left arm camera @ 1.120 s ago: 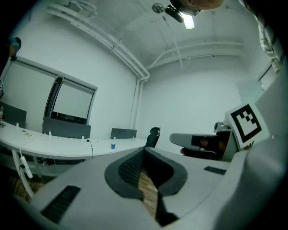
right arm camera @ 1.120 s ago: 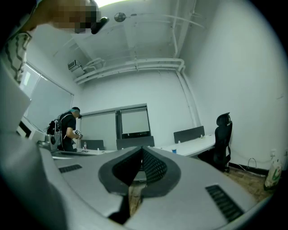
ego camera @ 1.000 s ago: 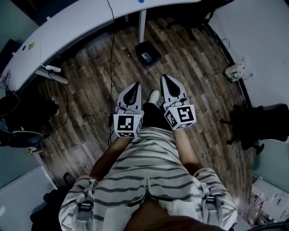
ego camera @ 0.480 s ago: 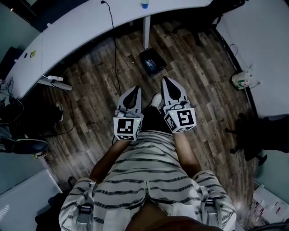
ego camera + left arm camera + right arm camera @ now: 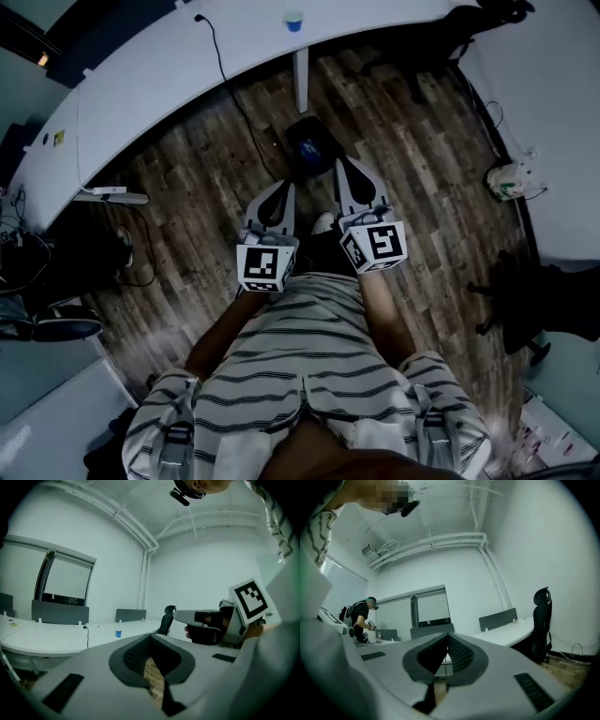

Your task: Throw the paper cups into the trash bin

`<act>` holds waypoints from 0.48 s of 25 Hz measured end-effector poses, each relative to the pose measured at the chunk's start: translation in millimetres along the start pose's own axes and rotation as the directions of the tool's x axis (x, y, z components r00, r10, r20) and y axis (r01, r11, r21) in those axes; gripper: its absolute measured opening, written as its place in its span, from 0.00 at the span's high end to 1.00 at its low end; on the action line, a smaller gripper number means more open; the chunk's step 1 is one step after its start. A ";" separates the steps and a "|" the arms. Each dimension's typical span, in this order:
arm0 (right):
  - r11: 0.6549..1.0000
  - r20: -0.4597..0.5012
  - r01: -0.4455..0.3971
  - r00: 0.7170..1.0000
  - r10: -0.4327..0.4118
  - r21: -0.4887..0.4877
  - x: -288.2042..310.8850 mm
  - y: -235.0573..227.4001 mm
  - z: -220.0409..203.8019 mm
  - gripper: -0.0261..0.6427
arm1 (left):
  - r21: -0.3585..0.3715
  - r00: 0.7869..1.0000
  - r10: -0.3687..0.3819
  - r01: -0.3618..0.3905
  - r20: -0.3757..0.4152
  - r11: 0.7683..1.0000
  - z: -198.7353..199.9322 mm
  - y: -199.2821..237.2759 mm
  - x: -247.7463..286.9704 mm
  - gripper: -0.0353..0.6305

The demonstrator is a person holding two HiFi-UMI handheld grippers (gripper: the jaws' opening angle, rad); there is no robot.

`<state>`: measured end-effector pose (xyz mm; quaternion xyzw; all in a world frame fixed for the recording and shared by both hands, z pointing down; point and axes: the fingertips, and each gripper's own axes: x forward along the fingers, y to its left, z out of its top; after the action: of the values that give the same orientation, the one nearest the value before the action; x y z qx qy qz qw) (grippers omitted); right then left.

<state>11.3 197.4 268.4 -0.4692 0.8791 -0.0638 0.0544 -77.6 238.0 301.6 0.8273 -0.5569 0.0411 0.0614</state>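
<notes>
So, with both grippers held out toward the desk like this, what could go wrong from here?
1. The left gripper and right gripper both have their jaws together. Unless one opens first, it may knock over the blue cup on the desk rather than grasp it.
2. A black cable runs from the desk across the floor close by the dark bin; a foot could snag it.

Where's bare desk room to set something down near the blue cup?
The white desk is bare between the black cable and the blue cup, and right of the cup. Crowded: floor at left, around the power strip.
</notes>
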 end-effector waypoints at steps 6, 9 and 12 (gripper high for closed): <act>1.000 -0.009 -0.007 1.000 0.007 0.015 60.0 -48.5 12.0 0.94 | 0.000 0.999 0.038 -0.038 -0.021 0.999 16.5 23.4 67.4 0.91; 1.000 -0.022 -0.016 1.000 0.016 0.014 87.5 -70.6 14.9 0.94 | 0.014 0.996 0.091 -0.091 -0.022 0.996 24.6 43.4 98.7 0.91; 1.000 -0.049 -0.019 0.999 0.020 0.015 104.7 -94.2 11.6 0.94 | 0.009 0.989 0.148 -0.148 -0.009 0.989 33.5 58.3 123.0 0.91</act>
<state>32.2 57.7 268.6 -0.4584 0.8843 -0.0814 0.0368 -85.3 98.6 288.6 0.7838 -0.6162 0.0518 0.0574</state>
